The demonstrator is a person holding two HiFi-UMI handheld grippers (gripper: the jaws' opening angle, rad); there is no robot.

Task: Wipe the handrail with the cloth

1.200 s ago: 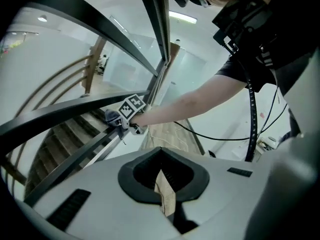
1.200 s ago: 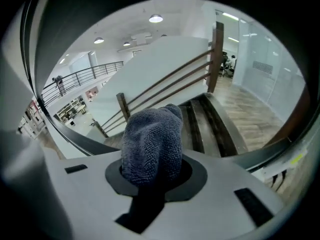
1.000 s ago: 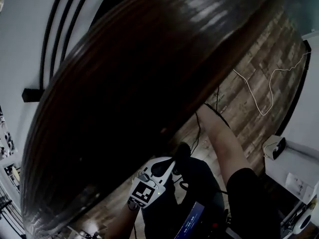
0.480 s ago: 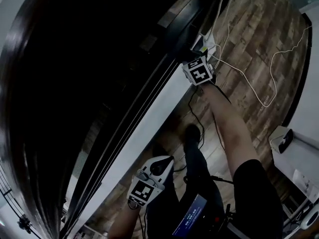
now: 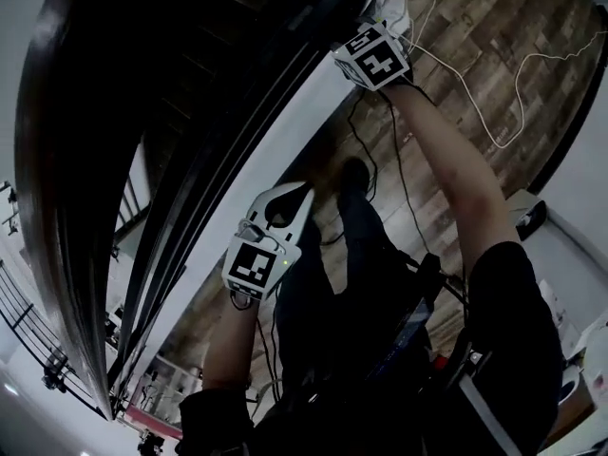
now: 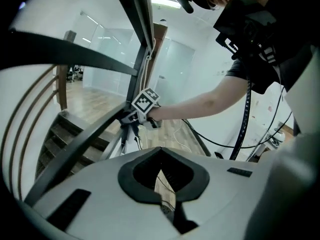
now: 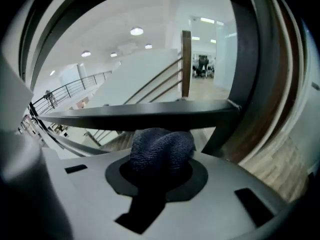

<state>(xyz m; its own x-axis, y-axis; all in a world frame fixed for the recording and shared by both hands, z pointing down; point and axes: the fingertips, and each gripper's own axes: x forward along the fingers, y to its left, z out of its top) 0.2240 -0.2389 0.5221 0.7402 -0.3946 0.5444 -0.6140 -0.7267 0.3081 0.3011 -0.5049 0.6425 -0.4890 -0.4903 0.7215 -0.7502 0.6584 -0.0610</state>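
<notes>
Clamping the cloth [image 7: 162,145], right claw [image 7: 159,159] at the handrail [image 7: 140,116] (left claw [image 6: 160,151] closed, empty) over wood-plank floor [image 5: 494,55].

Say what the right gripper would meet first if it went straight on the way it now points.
Probably the dark flat railing bar crossing just ahead. The dark blue knitted cloth held in the right gripper would touch it first, though depth is unclear.

Two grippers: left gripper [image 5: 290,200], right gripper [image 5: 378,22]; two marker cubes [image 5: 256,266], one per gripper; one cloth [image 7: 161,151], dark blue knit; one handrail [image 5: 57,198], dark wood; one staircase [image 6: 65,134]; two bare forearms [image 5: 446,150]; one person.
</notes>
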